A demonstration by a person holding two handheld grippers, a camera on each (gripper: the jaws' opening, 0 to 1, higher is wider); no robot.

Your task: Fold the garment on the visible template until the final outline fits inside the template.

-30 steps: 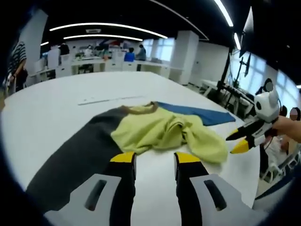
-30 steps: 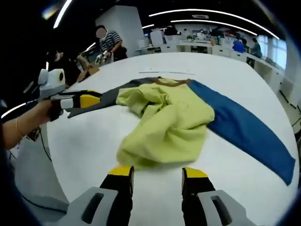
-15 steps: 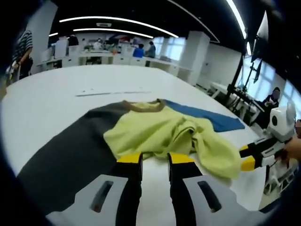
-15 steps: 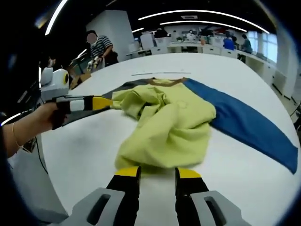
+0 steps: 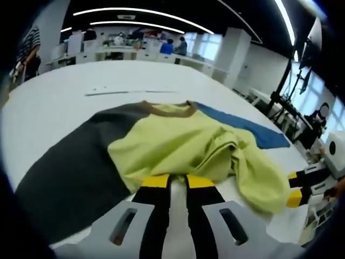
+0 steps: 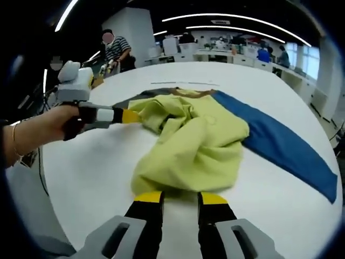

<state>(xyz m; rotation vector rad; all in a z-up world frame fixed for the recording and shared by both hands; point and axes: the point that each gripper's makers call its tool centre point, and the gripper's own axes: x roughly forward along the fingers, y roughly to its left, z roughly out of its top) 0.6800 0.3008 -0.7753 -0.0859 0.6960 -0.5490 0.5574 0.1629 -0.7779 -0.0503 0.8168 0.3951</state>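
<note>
On a white table [image 6: 91, 178], we see the garment [image 6: 197, 143] lying crumpled, yellow body bunched between grey and blue sleeves. Our left gripper [image 5: 177, 181] and right gripper [image 6: 180, 198] both meet its near hem, jaws nearly together; whether either actually pinches cloth, we cannot tell.

The garment [image 6: 191, 143] is spread on the worktop [image 6: 97, 178], bunched just ahead of the right claw [image 6: 179, 198], the left claw [image 6: 126, 116] at its far-left edge.

I see a wide white table [image 5: 48, 108] in an open office, curved ceiling light strips [image 6: 232, 17], white desks [image 5: 129, 54] and windows [image 5: 213, 46] behind.
</note>
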